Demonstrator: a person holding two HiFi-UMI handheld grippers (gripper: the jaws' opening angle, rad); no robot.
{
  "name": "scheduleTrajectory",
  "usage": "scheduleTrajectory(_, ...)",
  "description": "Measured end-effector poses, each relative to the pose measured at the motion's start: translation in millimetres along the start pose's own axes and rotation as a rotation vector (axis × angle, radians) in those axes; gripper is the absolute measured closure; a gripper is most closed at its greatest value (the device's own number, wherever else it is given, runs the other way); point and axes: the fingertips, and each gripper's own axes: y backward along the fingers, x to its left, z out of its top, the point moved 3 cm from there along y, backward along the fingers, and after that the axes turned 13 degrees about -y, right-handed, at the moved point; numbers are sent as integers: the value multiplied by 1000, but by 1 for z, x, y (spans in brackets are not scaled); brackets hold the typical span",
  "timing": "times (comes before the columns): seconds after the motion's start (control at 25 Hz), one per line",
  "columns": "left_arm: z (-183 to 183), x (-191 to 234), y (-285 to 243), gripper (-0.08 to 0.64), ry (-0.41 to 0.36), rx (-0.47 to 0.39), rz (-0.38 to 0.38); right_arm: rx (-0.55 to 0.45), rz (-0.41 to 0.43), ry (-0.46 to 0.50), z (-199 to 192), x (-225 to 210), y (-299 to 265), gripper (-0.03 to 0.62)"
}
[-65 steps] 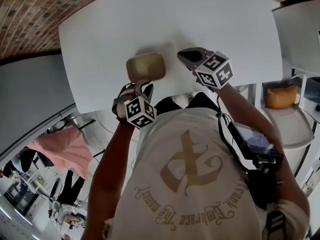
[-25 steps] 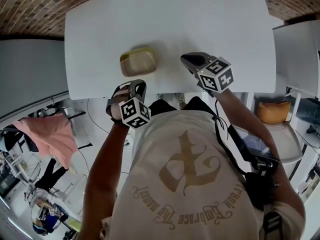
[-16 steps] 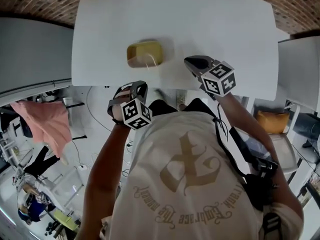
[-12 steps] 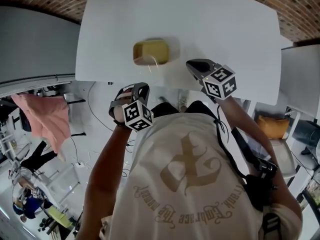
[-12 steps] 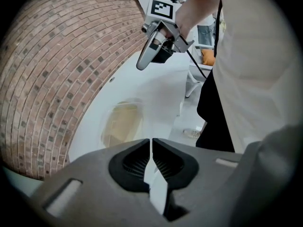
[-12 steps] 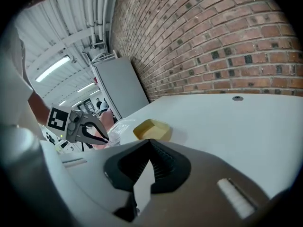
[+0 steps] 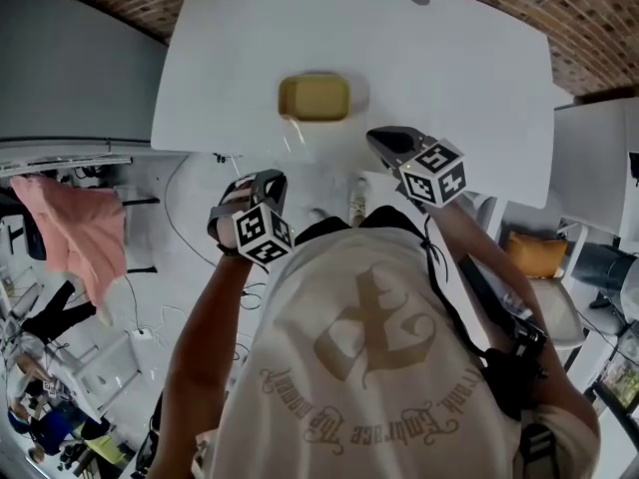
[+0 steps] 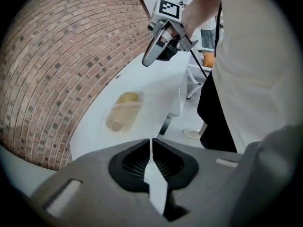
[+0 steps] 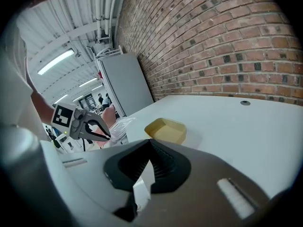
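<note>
A shallow yellow tray (image 7: 314, 98) in clear plastic wrap lies on the white table (image 7: 459, 78), near its front edge. It also shows in the left gripper view as the tray (image 8: 124, 111) and in the right gripper view as the tray (image 9: 165, 129). My left gripper (image 7: 264, 181) is shut and holds nothing. It hangs off the table's near edge, over the floor, below and left of the tray. My right gripper (image 7: 387, 140) is shut too, empty, at the table's front edge to the right of the tray. Each sees the other: right gripper (image 8: 147, 59), left gripper (image 9: 103, 133).
A brick wall (image 9: 227, 37) runs behind the table, and a grey cabinet (image 9: 122, 86) stands at its end. A second white table (image 7: 599, 158) and a chair with an orange cushion (image 7: 534, 252) are at the right. Pink cloth (image 7: 85, 228) hangs at the left.
Both grippers have drawn back from the tray toward the person; the left one now hangs off the table's near edge. The tray stays put on the table. Both remain shut.
</note>
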Motion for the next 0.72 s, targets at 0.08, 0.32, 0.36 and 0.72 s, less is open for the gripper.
scheduleTrajectory(0.08,-8,-5,5,540,14,-14,3,-10,-8,15,-1,9,-1,583)
scheduleTrajectory(0.32,-30,-20,20,540,62,-48,22,-35,-35,86,-3,38,-1,584)
scheduleTrajectory(0.36,-32,-22,23,540,68,-52,24,-35,-37,96,-4,42,-1,584)
scheduleTrajectory(0.72,-41,-30,36,540,90,-93,51,3,-48,150,-19,72,-3,584)
